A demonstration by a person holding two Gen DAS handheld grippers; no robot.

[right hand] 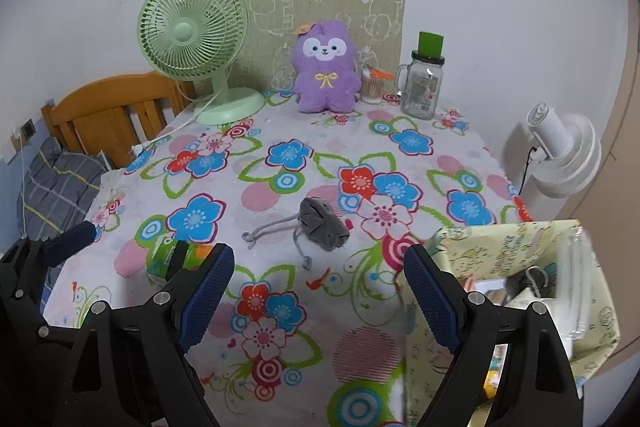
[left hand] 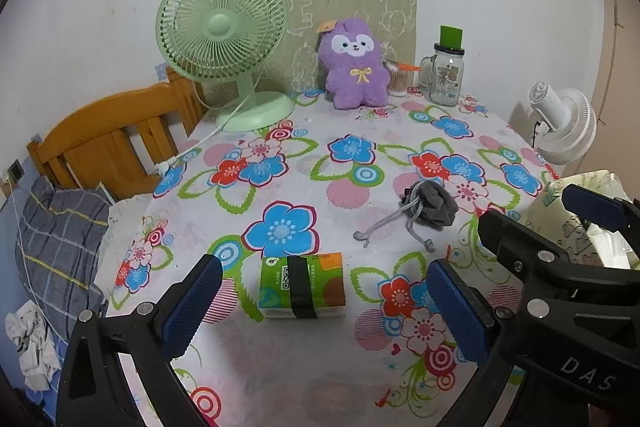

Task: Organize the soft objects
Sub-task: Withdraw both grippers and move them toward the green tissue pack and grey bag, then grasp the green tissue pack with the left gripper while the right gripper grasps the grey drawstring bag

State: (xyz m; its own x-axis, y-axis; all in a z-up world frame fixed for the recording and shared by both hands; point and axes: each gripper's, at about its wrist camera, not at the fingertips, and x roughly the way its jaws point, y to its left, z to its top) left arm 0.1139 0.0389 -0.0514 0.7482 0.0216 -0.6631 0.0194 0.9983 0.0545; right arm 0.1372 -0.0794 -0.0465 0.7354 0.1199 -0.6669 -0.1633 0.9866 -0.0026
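Left hand-held gripper (left hand: 320, 303) wide open around the green tissue pack (left hand: 303, 286), untouched; right hand-held gripper (right hand: 318, 291) open, empty, beside my patterned bag (right hand: 516, 255) on the bench (right hand: 320, 167).

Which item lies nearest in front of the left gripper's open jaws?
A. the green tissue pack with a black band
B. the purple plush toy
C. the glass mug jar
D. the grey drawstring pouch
A: the green tissue pack with a black band lies on the floral tablecloth between the left gripper's spread jaws.
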